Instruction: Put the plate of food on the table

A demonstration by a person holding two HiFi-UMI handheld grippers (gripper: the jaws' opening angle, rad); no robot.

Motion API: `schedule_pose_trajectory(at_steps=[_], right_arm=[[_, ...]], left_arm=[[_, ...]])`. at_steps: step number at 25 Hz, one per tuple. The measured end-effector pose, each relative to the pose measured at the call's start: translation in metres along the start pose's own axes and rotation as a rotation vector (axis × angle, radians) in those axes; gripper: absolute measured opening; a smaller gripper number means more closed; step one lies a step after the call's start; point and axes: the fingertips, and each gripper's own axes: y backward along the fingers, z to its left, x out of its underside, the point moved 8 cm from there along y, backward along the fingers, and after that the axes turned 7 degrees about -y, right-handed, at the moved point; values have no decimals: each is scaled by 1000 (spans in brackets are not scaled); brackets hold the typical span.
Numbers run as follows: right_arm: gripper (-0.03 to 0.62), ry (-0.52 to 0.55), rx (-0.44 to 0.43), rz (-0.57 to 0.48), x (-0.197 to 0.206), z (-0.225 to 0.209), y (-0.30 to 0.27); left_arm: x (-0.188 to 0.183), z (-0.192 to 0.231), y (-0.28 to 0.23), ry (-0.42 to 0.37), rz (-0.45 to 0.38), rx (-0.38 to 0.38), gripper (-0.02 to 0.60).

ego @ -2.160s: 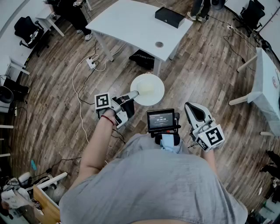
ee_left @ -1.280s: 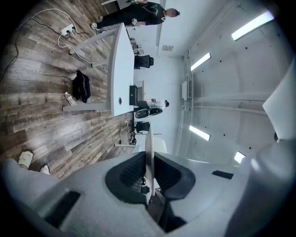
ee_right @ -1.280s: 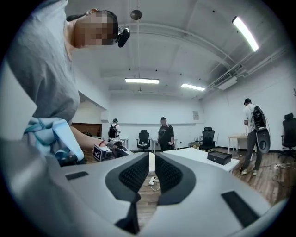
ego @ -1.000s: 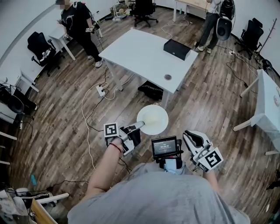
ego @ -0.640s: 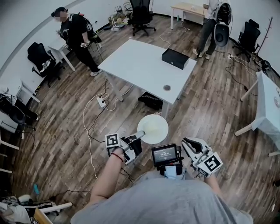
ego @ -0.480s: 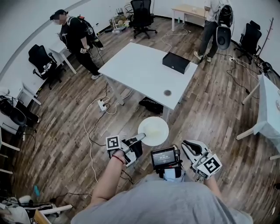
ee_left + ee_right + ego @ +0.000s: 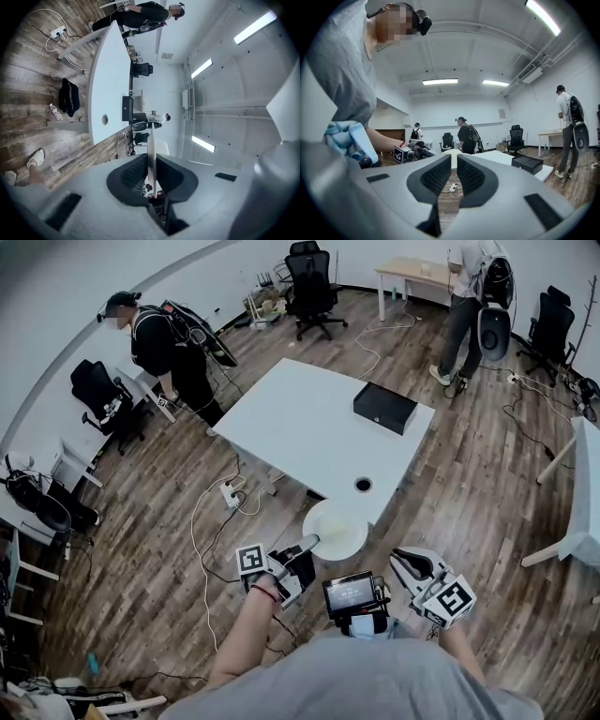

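Well, in the head view the plate (image 7: 336, 529) is round and white, with a faintly creamy middle. What food is on it I cannot tell. It sits in the lower middle of the frame, just below the near corner of the big white table (image 7: 309, 423). The left gripper (image 7: 312, 542) pinches the plate by its left edge. The right gripper (image 7: 401, 561) is at the lower right, well apart from the plate.

In the left gripper view the plate (image 7: 151, 150) shows edge-on, as a thin white strip standing up in the middle of the frame. The two dark pads (image 7: 133, 176) squeeze it from both sides. The table (image 7: 110, 79) fills the upper left.

In the right gripper view the jaws are a little bit apart and hold nothing. Just above them peeks the pale plate (image 7: 450, 151). The left gripper (image 7: 423, 152) is left of it, and the table (image 7: 499, 157) is to the right.
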Motion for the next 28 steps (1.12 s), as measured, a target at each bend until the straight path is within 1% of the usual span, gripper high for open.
schedule_pose_trajectory(at_steps=[4, 8, 12, 16, 19, 22, 25, 28], right_arm=[[34, 8, -29, 14, -9, -42, -12], [34, 30, -53, 23, -15, -78, -24], [34, 35, -68, 27, -19, -100, -36], [34, 14, -60, 39, -14, -114, -45], [34, 1, -43, 44, -10, -121, -57], [34, -12, -12, 47, -6, -128, -75], [34, -14, 37, 54, -2, -134, -98], [34, -28, 85, 27, -6, -136, -126]], left_arm=[[-23, -3, -39, -17, -6, 21, 41], [-45, -4, -66, -24, -27, 25, 41], [-64, -5, -81, -21, -48, 40, 41], [-78, 0, -92, -10, -50, 38, 41], [-96, 6, -99, 10, -42, 40, 41], [-122, 15, -104, 13, -17, 39, 41], [-151, 27, -110, 15, 16, 41, 41], [-185, 36, -113, 0, 57, 28, 41]])
